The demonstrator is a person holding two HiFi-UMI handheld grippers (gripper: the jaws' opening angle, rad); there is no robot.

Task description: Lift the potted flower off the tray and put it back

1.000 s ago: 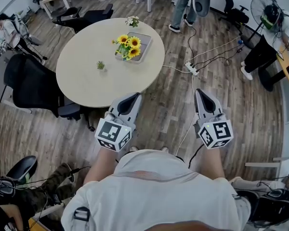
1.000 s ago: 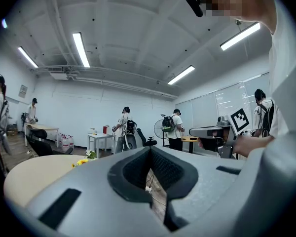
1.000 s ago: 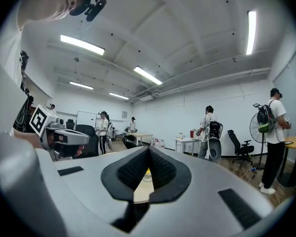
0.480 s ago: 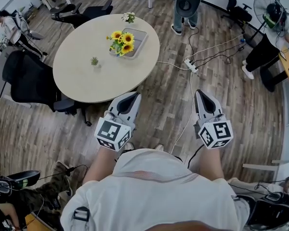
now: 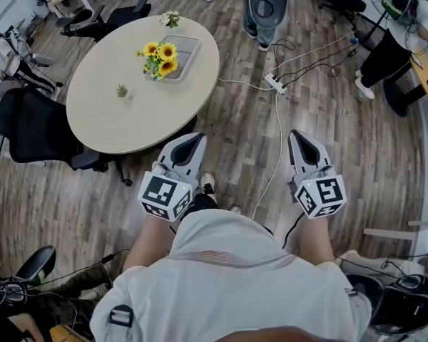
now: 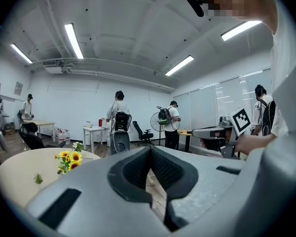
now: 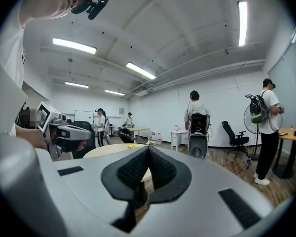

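The sunflower pot [image 5: 157, 57] stands on the near-left edge of a grey tray [image 5: 185, 47] on the round beige table [image 5: 128, 120], far ahead and to the left. It shows in the left gripper view as the sunflower pot [image 6: 69, 158] and as a yellow speck [image 7: 132, 145] in the right gripper view. My left gripper [image 5: 194, 140] and right gripper [image 5: 297, 135] are held in front of my body over the wooden floor, well short of the table. Both are shut with nothing between the jaws.
A tiny green plant [image 5: 121, 90] and a white-flower pot [image 5: 170, 19] also sit on the table. Black chairs [image 5: 36, 123] stand at its left. A power strip with cables [image 5: 274, 84] lies on the floor ahead, a grey machine [image 5: 267, 6] beyond, a person [image 5: 396, 20] at right.
In the head view the table has slid up and to the left. Both grippers keep the same shut pose before my body, and a shoe now shows below the left gripper.
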